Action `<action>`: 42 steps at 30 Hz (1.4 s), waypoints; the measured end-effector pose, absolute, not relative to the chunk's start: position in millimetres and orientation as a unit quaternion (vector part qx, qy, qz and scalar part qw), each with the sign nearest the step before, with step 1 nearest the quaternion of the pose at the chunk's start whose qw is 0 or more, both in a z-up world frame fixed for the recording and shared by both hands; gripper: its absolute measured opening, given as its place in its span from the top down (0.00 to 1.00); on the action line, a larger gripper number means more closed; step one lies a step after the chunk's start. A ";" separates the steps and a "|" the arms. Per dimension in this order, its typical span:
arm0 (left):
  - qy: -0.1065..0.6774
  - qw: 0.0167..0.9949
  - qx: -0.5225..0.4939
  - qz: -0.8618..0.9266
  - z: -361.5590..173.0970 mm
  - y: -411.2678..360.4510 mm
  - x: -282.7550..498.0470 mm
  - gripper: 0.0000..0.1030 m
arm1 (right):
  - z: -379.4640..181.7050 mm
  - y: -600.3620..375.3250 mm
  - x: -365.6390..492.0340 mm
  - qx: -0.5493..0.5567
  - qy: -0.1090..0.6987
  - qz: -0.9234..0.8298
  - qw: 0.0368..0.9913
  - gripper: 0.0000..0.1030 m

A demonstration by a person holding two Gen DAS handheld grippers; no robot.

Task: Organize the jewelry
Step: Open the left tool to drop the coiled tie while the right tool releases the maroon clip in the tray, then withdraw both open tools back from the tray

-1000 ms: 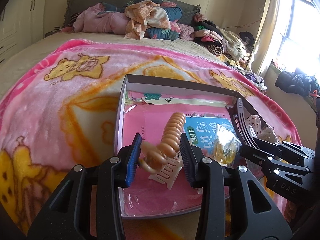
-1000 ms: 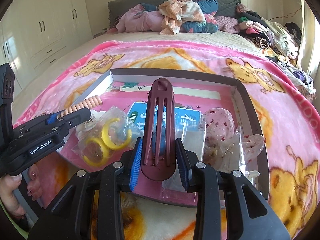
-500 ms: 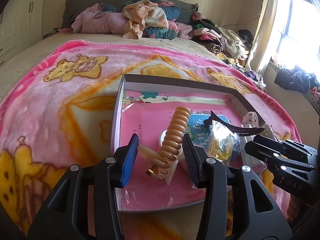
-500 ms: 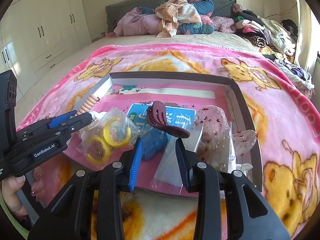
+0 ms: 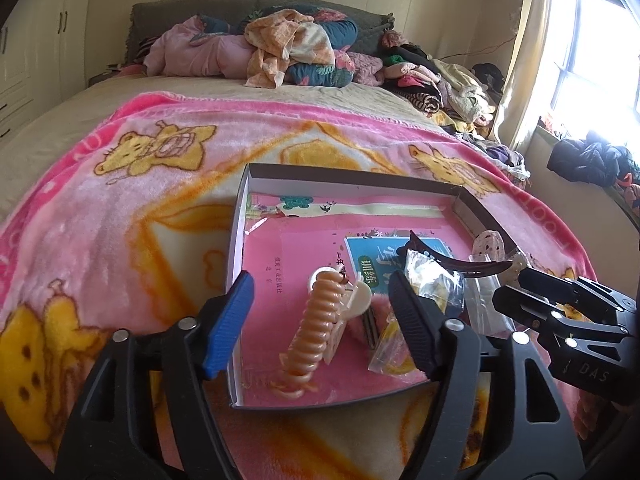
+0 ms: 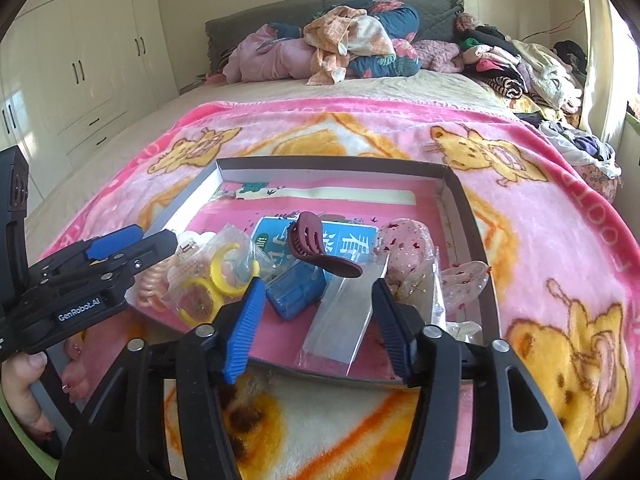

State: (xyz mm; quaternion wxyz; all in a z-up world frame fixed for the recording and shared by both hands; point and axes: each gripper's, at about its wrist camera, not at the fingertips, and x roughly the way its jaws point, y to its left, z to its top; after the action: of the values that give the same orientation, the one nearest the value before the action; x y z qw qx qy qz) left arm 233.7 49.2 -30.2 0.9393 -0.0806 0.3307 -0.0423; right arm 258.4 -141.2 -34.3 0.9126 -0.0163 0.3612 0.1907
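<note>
**Both claws let go over the box on the bed**

The left claw (image 5: 320, 320) pointed down at a slant over the near left part of the shallow box (image 5: 236, 232). Its jaws had just been opening and stood wide. The peach spiral hair tie (image 5: 310, 328) lay between them on the pink floor of the box, next to a cream hair clip (image 5: 354, 304). The pads did not press on it. A hand (image 6: 20, 384) held the left tool from below, seen at the left edge of the right wrist view.

The right claw (image 6: 318, 316) also pointed down at a slant, over the near edge of the box. Its jaws had just been opening too and stood wide with nothing gripped. The dark red hair clip (image 6: 320, 248) sat just past the claw tips, leaning on a blue box (image 6: 296, 292). A clear bag with yellow rings (image 6: 216, 276) lay to its left. A clear flat bag (image 6: 344, 312) lay between the right jaws, not pinched. Pink spotted hair things (image 6: 408, 248) lay to the right.

The box sat on a pink bear blanket (image 6: 520, 200) on the bed.

The left tool said "GenRobot.AI" in white. The right tool showed the letters "DAS". A blue card in the box had Chinese writing on it.
</note>
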 end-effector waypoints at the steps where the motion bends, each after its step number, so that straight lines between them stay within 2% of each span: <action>1: 0.330 0.940 -0.080 -0.042 -29.1 49.3 232.4 0.37 | -33.5 -142.5 257.5 -0.014 0.360 0.190 0.913 0.40; 4: 0.328 0.940 -0.080 -0.042 -26.2 49.6 228.9 0.30 | -28.9 -146.4 253.1 -0.007 0.354 0.187 0.916 0.31; 6: 0.327 0.941 -0.080 -0.043 -24.3 50.3 226.4 0.29 | -24.8 -148.1 249.1 -0.007 0.346 0.184 0.920 0.24; 8: 0.326 0.941 -0.080 -0.042 -21.9 51.3 223.3 0.23 | -20.9 -149.5 245.6 -0.004 0.340 0.183 0.923 0.17; 10: 0.325 0.941 -0.082 -0.042 -19.9 52.3 220.5 0.16 | -16.8 -150.8 242.3 0.000 0.335 0.181 0.925 0.13; 13: 0.323 0.942 -0.081 -0.039 -15.9 52.0 215.5 0.11 | -11.3 -153.6 236.0 0.002 0.323 0.179 0.929 0.09; 42: 0.295 0.951 -0.065 -0.065 8.9 23.5 150.8 0.11 | 7.6 -190.8 172.4 0.007 0.283 0.162 0.945 0.06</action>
State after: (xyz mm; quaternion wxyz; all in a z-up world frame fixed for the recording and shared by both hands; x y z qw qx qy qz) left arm 150.8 23.5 8.9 0.9512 -0.0646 0.2946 -0.0646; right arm 172.4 -190.8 7.6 0.9454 0.0067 0.2825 0.1621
